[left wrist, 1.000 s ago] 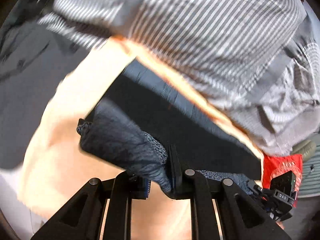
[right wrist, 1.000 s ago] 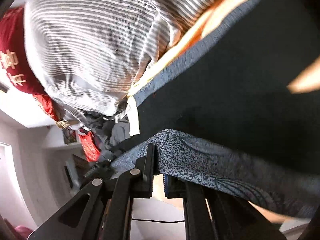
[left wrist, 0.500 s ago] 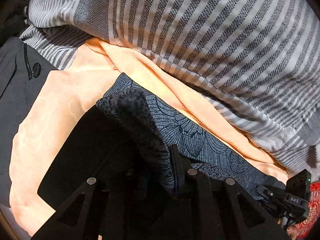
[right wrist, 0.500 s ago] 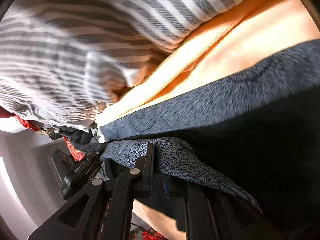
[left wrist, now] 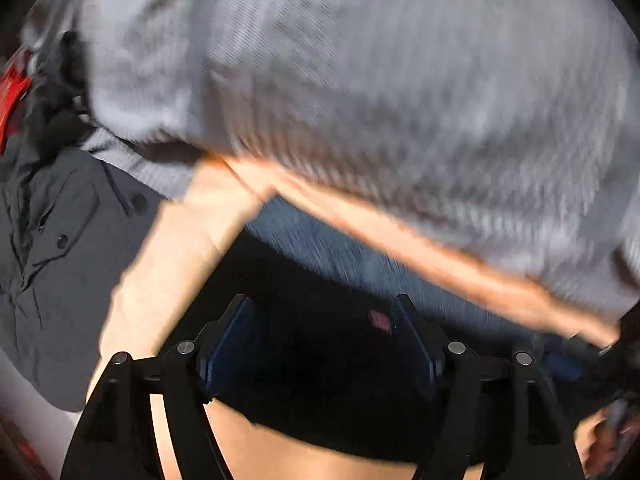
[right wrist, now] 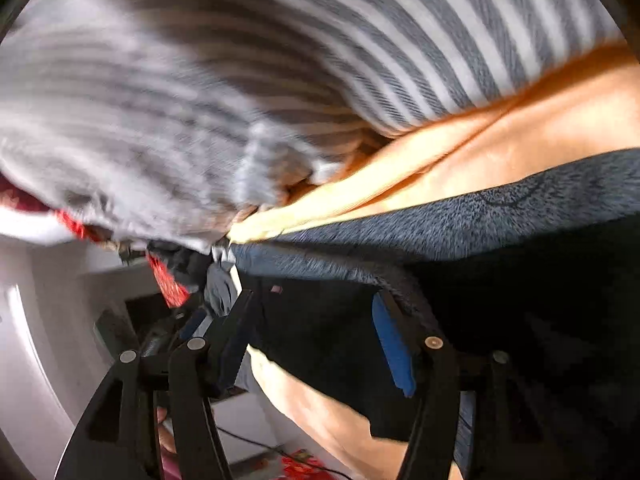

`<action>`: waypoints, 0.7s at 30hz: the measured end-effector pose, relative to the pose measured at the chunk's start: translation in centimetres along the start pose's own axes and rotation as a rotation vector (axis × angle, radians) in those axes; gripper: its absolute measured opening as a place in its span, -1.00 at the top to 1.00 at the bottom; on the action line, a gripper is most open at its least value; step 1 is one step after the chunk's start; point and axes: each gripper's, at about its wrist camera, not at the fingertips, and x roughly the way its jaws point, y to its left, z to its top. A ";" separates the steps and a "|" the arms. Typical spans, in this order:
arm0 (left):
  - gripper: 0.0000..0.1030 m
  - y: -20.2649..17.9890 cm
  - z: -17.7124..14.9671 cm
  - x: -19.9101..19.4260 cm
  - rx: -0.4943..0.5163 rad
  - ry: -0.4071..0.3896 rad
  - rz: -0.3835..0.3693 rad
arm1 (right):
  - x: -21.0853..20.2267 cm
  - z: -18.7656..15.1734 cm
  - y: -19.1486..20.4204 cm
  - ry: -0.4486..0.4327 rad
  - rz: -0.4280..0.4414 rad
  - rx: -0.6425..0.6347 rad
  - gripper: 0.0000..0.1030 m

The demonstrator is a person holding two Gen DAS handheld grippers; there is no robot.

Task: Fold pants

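The pants (left wrist: 320,384) are dark with a blue patterned band (left wrist: 320,248) and lie folded on a peach cloth (left wrist: 172,264). My left gripper (left wrist: 322,332) points steeply down over the black part. Its jaws are opening and stand wide, with the fabric below the gap and no pad pressing on it. In the right wrist view the pants (right wrist: 520,320) fill the right side. My right gripper (right wrist: 316,320) is opening too, and the patterned fold (right wrist: 480,220) still drapes against its right finger (right wrist: 394,344), unpinched.
A grey-and-white striped cloth (left wrist: 360,80) is heaped just beyond the pants, also large in the right wrist view (right wrist: 240,80). A dark grey buttoned garment (left wrist: 52,240) lies to the left. Red fabric (right wrist: 168,288) and a white floor (right wrist: 40,320) show past the edge.
Both grippers were shut on the patterned edge of the pants and carried it over the dark part. Now both have let go, jaws wide, and the fold lies down.
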 end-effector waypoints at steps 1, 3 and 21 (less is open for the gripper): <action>-0.40 -1.2 -1.2 0.9 0.049 0.041 0.008 | -0.6 -0.9 0.8 0.007 0.000 -0.040 -0.25; -0.40 -3.6 -3.8 2.9 0.126 0.095 0.032 | -0.8 -3.2 1.3 0.040 0.021 -0.072 -0.25; -0.64 -13.6 -12.4 -0.2 0.451 0.131 -0.026 | -13.2 -17.4 -5.0 -0.218 -0.362 -0.034 -0.27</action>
